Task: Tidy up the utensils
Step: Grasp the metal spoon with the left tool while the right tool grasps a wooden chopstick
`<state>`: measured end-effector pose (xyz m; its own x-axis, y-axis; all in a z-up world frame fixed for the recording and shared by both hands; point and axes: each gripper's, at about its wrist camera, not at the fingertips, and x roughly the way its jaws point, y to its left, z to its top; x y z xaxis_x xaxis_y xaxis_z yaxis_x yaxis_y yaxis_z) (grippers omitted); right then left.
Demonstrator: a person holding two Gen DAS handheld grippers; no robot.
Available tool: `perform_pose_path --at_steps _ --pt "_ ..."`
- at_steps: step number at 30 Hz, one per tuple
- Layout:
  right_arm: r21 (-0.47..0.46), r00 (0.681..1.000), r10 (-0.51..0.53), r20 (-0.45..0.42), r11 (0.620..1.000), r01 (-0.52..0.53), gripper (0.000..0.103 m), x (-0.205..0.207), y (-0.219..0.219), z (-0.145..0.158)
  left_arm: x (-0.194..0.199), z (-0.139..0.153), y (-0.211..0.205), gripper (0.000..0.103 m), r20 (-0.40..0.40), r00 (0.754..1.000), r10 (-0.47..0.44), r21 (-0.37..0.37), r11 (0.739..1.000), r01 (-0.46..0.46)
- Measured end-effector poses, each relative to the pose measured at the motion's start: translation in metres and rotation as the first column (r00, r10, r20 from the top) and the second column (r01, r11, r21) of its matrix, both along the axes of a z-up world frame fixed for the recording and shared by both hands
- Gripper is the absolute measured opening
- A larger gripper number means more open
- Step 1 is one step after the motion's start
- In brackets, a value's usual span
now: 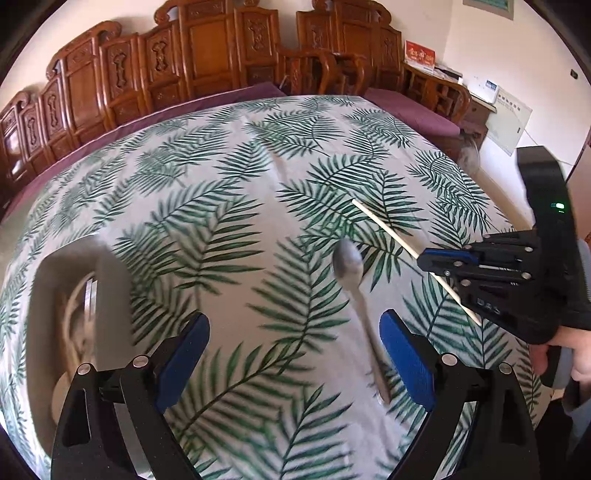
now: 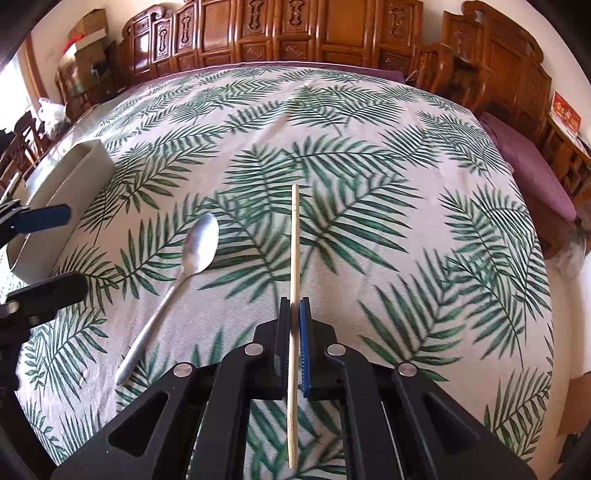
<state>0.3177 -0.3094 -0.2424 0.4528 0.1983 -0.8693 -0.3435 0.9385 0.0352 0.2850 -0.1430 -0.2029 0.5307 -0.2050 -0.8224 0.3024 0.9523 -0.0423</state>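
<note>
A metal spoon (image 1: 349,264) lies on the leaf-print tablecloth (image 1: 240,177), bowl pointing away from me. My left gripper (image 1: 295,356) hangs open over the cloth, and the spoon's handle runs just inside its right finger (image 1: 404,360). My right gripper (image 2: 294,308) is shut on a single wooden chopstick (image 2: 294,236), which sticks out in front of and behind the pads. In the left wrist view the right gripper (image 1: 424,260) comes in from the right with the chopstick (image 1: 384,225) slanting across the cloth. The spoon (image 2: 197,247) lies left of the chopstick.
A beige utensil holder (image 1: 70,295) stands at the left, blurred, with something metallic inside. In the right wrist view the holder (image 2: 66,184) is at the far left behind the left gripper (image 2: 68,254). Carved wooden furniture (image 2: 295,33) lines the far side.
</note>
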Motion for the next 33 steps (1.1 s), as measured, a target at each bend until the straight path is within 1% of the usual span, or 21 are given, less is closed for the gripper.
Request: perform_pose_path --at_steps 3,4,7,8,10,14,18,23,27,28,29,31,32,33 --pt "0.005 1.000 -0.009 -0.006 1.000 0.009 0.006 0.001 -0.007 -0.001 0.011 -0.006 -0.011 0.090 -0.011 1.000 -0.008 -0.007 1.000 0.008" --pt "0.006 1.000 -0.013 -0.011 1.000 0.013 0.006 0.001 -0.009 -0.003 0.014 -0.008 -0.015 0.087 -0.012 1.000 -0.011 -0.008 1.000 0.011" --pt "0.020 0.999 -0.023 -0.022 1.000 0.023 0.006 0.001 -0.012 -0.004 0.025 -0.014 -0.025 0.074 -0.025 0.999 -0.030 -0.022 0.999 0.030" --pt "0.022 0.999 -0.023 -0.023 0.999 0.024 0.006 0.002 -0.012 -0.004 0.030 -0.017 -0.028 0.073 -0.033 0.999 -0.034 -0.025 0.999 0.034" --pt "0.028 0.999 -0.023 -0.025 0.999 0.024 0.006 0.002 -0.013 -0.005 0.037 -0.021 -0.031 0.065 -0.046 0.998 -0.037 -0.037 0.999 0.036" --pt "0.041 0.999 -0.027 -0.029 0.999 0.028 0.006 0.002 -0.014 -0.005 0.046 -0.026 -0.038 0.057 -0.063 0.997 -0.046 -0.062 0.997 0.042" --pt "0.049 0.999 -0.027 -0.032 0.998 0.028 0.006 0.002 -0.016 -0.005 0.053 -0.033 -0.043 0.044 -0.079 0.996 -0.052 -0.060 0.997 0.047" --pt "0.057 0.999 -0.025 -0.036 0.998 0.027 0.006 0.002 -0.016 -0.004 0.058 -0.039 -0.044 0.039 -0.096 0.994 -0.045 -0.070 0.997 0.038" --pt "0.061 0.999 -0.024 -0.038 0.998 0.026 0.006 0.002 -0.016 -0.005 0.057 -0.040 -0.044 0.038 -0.084 0.996 -0.042 -0.068 0.997 0.037" --pt "0.063 0.999 -0.024 -0.038 0.998 0.026 0.006 0.002 -0.016 -0.005 0.056 -0.040 -0.045 0.036 -0.079 0.996 -0.042 -0.063 0.997 0.037" --pt "0.064 0.999 -0.024 -0.039 0.998 0.027 0.006 0.002 -0.016 -0.005 0.055 -0.040 -0.046 0.034 -0.074 0.996 -0.042 -0.057 0.998 0.038" --pt "0.067 0.999 -0.025 -0.040 0.997 0.028 0.006 0.003 -0.016 -0.005 0.054 -0.040 -0.046 0.023 -0.074 0.996 -0.042 -0.054 0.998 0.039" --pt "0.067 0.999 -0.026 -0.040 0.997 0.028 0.006 0.002 -0.017 -0.005 0.054 -0.040 -0.046 0.022 -0.079 0.996 -0.044 -0.056 0.998 0.040" --pt "0.067 0.999 -0.027 -0.041 0.997 0.030 0.006 0.002 -0.016 -0.005 0.053 -0.040 -0.047 0.018 -0.082 0.996 -0.046 -0.058 0.997 0.041"
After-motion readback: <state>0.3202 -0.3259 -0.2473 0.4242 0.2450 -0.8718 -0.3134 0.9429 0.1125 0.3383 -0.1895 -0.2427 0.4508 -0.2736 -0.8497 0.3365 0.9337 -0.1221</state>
